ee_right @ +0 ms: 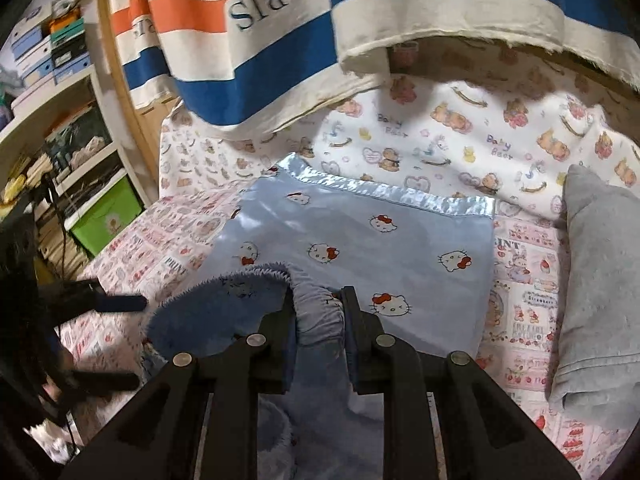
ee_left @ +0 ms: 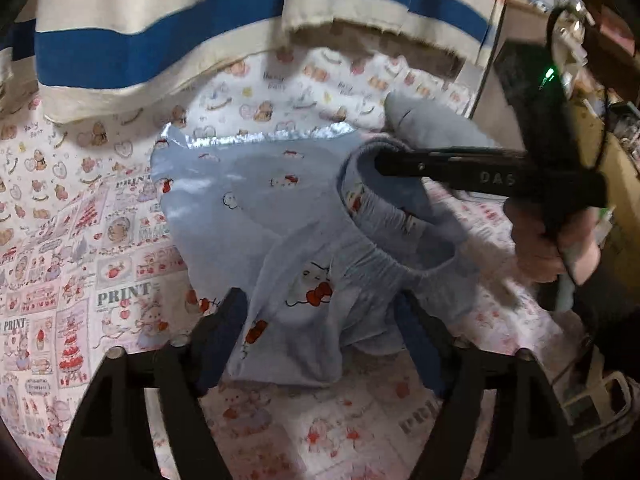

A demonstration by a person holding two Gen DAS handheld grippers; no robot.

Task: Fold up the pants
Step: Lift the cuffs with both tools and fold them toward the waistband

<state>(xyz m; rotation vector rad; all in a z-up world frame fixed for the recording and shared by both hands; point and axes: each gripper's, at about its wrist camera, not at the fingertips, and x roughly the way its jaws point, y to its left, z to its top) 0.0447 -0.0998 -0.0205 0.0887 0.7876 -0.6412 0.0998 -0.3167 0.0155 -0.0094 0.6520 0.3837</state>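
Lying on a bed sheet (ee_right: 524, 280) printed with cartoon pictures, light blue pants (ee_right: 360, 240) with a cat pattern spread flat at the legs. The right gripper (ee_right: 318, 312) pinches the elastic waistband, lifting it. The left gripper (ee_left: 320, 320) has its fingers apart, straddling a bunched fold of the pants without pressing it. A grey cloth (ee_right: 596, 272) lies beside the pants.

Bare printed sheet (ee_right: 524, 280) open right of the pants (ee_right: 360, 248), up to the grey folded cloth (ee_right: 596, 264) near the edge. Striped towel (ee_right: 248, 60) overhangs the far side. Shelf unit (ee_right: 68, 152) crowds the left; left gripper (ee_right: 116, 340) occupies that gap.
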